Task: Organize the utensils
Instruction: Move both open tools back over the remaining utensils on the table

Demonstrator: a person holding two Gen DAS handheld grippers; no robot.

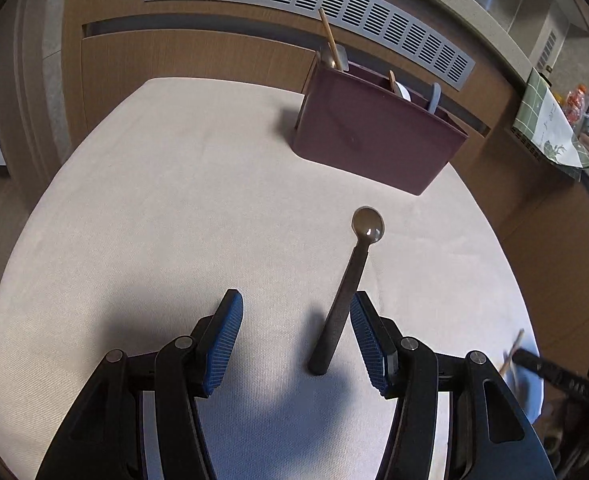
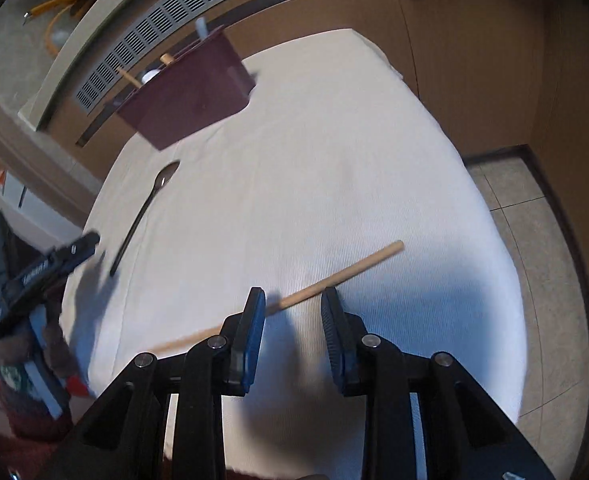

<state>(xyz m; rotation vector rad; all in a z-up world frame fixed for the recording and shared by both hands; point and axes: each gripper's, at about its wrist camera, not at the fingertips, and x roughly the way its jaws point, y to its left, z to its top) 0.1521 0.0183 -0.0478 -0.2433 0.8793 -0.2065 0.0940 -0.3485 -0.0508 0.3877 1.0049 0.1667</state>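
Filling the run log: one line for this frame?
left open over spoon | right open over wooden stick | both on table | holder upright

— What colours do you have in front of you?

— Your left gripper (image 1: pixel 296 304) is black with blue ribbed pads (image 1: pixel 225 334); your right gripper (image 2: pixel 293 300) has the same black frame and blue ridged pads (image 2: pixel 254 336). The tablecloth (image 1: pixel 154 208) under you is pale cream with a fine woven rib.

— And the utensils?

— Your spoon (image 1: pixel 346 284) is dark grey metal with a glossy bowl. Your chopstick (image 2: pixel 334 278) is light tan wood. The utensil holder (image 1: pixel 374 140) is plain maroon, and behind it you see a grey slotted vent grille (image 1: pixel 294 4) on brown wood-grain panelling (image 1: pixel 174 64).
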